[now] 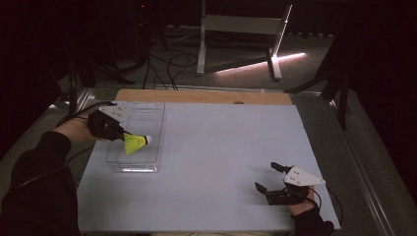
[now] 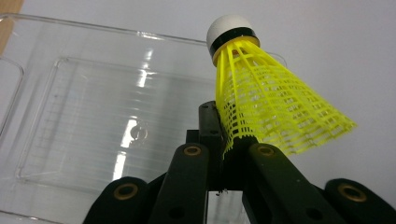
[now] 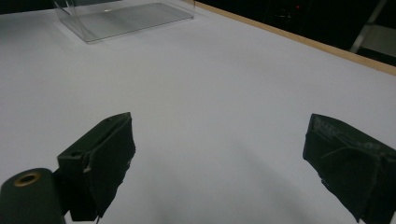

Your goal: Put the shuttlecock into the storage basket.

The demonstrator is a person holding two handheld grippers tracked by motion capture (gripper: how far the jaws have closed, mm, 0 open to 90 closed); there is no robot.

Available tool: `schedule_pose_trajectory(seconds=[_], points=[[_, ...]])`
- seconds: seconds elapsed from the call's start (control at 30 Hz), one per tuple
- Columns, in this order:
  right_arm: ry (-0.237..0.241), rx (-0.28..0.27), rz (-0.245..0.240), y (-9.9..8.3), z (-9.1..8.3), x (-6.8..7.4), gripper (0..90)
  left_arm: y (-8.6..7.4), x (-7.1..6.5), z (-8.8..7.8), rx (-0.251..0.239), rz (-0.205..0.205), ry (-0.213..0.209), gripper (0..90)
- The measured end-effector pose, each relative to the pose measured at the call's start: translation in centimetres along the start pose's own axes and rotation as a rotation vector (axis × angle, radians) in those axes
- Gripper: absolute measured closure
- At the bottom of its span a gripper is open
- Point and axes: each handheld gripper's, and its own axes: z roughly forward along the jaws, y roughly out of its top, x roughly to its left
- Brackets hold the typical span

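Note:
A yellow shuttlecock (image 1: 136, 143) with a white cork tip hangs above a clear plastic tray (image 1: 149, 114) at the table's left. My left gripper (image 1: 121, 133) is shut on the rim of its skirt. In the left gripper view the shuttlecock (image 2: 271, 102) rises from between the closed jaws, cork pointing up and away, with the tray (image 2: 84, 121) below it. My right gripper (image 1: 268, 178) rests near the front right of the white table, open, nothing between its jaws. The right gripper view shows its two pads (image 3: 109, 161) wide apart over bare white surface.
The white sheet (image 1: 216, 147) covers the table, with a wooden strip (image 1: 206, 96) along the far edge. Beyond it stand a metal frame (image 1: 241, 39) and cables on the floor. In the right gripper view the clear tray (image 3: 126, 16) lies far off at top left.

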Motion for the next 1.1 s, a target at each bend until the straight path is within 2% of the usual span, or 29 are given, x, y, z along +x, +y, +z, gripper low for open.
schedule_pose_trajectory(seconds=[0.03, 0.17, 0.27, 0.43, 0.57, 0.63, 0.8, 0.83, 1.1], points=[[0.0, 0.0, 0.0, 0.0, 0.0, 0.0, 8.8, -0.1, 0.1, 0.0, 0.003, 0.0, 0.002, 90.0], [0.001, 0.003, 0.0, 0.0, 0.0, 0.0, 8.7, -0.1, 0.1, 0.5, 0.027, 0.046, 0.006, 90.0], [0.0, 0.002, -0.001, 0.0, 0.0, 0.0, 8.8, -0.1, 0.2, 0.9, 0.027, 0.061, 0.009, 90.0], [0.001, 0.0, 0.001, 0.0, 0.0, 0.0, 8.7, -0.1, 0.1, 1.7, 0.031, 0.095, -0.015, 90.0], [-0.004, -0.001, -0.003, 0.0, -0.1, 0.0, 8.8, -0.2, 0.2, 2.2, 0.042, 0.098, -0.03, 90.0], [-0.005, -0.001, -0.004, 0.0, -0.1, 0.0, 8.7, -0.1, 0.2, 2.5, 0.046, 0.093, -0.024, 90.0], [-0.005, -0.001, -0.005, 0.1, -0.1, 0.0, 8.8, -0.1, 0.5, 3.4, 0.104, 0.092, -0.013, 89.9], [-0.005, -0.001, -0.007, 0.1, -0.2, 0.0, 8.8, -0.1, 0.5, 3.5, 0.118, 0.092, -0.025, 89.9], [-0.006, 0.0, -0.008, 0.1, -0.2, 0.0, 8.8, 0.0, 0.5, 4.7, 0.126, 0.092, -0.046, 89.7]])
